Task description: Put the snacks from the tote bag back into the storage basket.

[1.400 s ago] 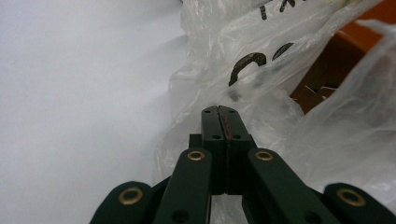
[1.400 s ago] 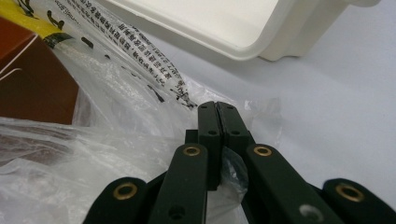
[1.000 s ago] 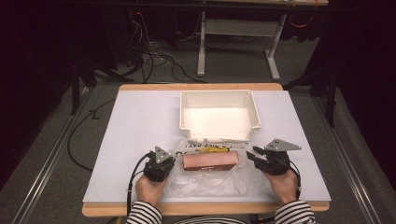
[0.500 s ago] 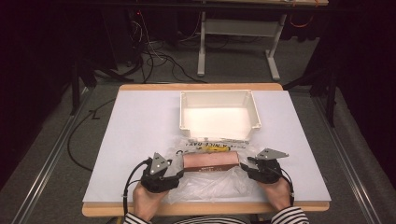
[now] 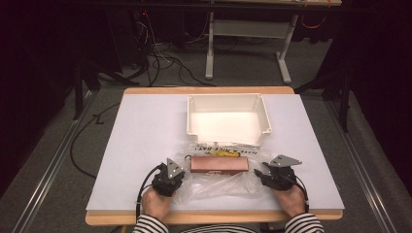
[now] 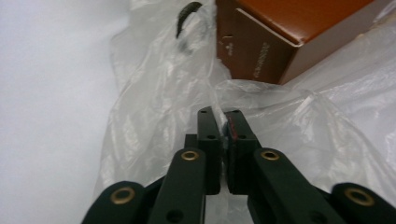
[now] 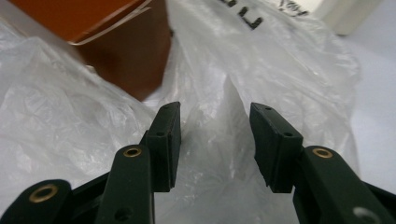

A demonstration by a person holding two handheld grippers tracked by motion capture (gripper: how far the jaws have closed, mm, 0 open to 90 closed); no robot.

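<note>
Bright, even light from above on the white table [image 5: 145, 145]; dark, dim surroundings beyond. Glare inside the white bin [image 5: 228, 127]. Soft shine on the plastic bag [image 6: 154, 107]. Both gripper views sharp at the jaws, blurred toward the brown box [image 7: 116, 51]. Slight softness in the high view.

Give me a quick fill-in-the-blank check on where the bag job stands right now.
1. The left gripper is ____ on the plastic bag.
2. The right gripper has its jaws ____ around a fold of the bag.
3. The brown box lies on the bag, in front of the white ____.

Missing: shut; open; bin
</note>
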